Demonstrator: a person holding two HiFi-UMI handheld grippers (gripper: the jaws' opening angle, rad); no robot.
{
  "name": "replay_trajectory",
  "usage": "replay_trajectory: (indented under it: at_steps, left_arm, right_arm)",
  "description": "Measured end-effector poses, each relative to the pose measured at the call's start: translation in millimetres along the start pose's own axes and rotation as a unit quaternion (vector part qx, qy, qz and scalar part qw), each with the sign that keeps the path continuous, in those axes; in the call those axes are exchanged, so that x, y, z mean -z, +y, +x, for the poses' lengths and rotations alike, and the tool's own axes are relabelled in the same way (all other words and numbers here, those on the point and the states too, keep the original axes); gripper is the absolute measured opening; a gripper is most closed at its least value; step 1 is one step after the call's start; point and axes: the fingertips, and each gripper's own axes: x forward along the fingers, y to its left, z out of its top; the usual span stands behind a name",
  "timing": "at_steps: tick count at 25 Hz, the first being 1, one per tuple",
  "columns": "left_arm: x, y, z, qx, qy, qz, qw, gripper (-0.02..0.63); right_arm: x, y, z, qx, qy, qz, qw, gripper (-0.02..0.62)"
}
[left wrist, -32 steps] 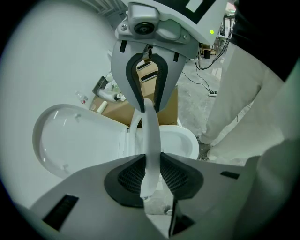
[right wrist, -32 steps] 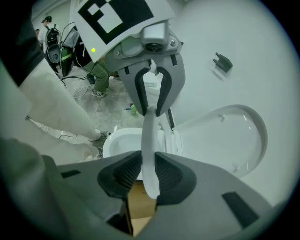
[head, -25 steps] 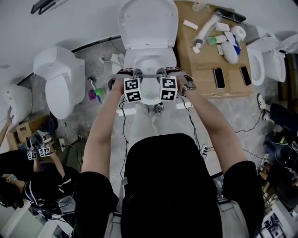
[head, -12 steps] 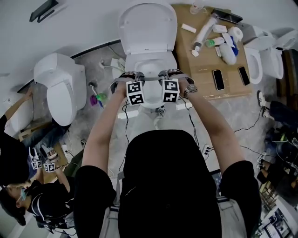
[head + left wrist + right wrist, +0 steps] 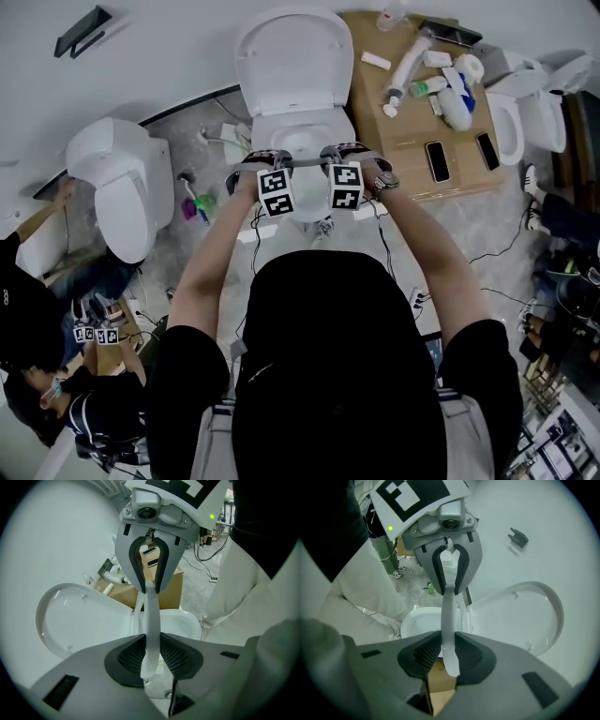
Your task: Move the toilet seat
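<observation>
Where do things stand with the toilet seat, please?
Left gripper and right gripper both shut on toilet seat. Seat lifted off bowl, lid open behind. Nothing seen blocking it.

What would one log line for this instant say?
left gripper: shut on toilet seat | right gripper: shut on toilet seat | toilet seat: front rim held over bowl | lid: up

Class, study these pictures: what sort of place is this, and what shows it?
Probably a workshop or test room, not a home bathroom: a middle toilet, left toilet and right toilet share one floor, with loose cables and phones on cardboard.
</observation>
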Motion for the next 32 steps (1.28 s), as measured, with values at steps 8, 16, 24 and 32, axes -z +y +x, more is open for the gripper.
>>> replay_trajectory:
  at_steps: [8, 16, 24, 32]
  left_arm:
    - [-2, 12, -5, 0.022, -0.006, 0.004, 0.9997, 0.104]
    - [-1, 35, -8, 0.03, -0.011, 0.001, 0.9995, 0.104]
    - [-2, 57, -11, 0.029, -0.011, 0.002, 0.9995, 0.103]
    - [0, 75, -14, 0.046, -0.014, 0.001, 0.9988, 0.103]
  right_arm:
    - [-1, -12, -7, -0.003, -0.001, 0.005, 1.0, 0.1]
    - [-2, -35, -9, -0.008, -0.005, 0.004, 1.0, 0.1]
    - [-1, -54, -14, -0.016, -0.003, 0.012, 1.0, 0.098]
    - [-4, -73, -18, -0.011, -0.001, 0.021, 1.0, 0.098]
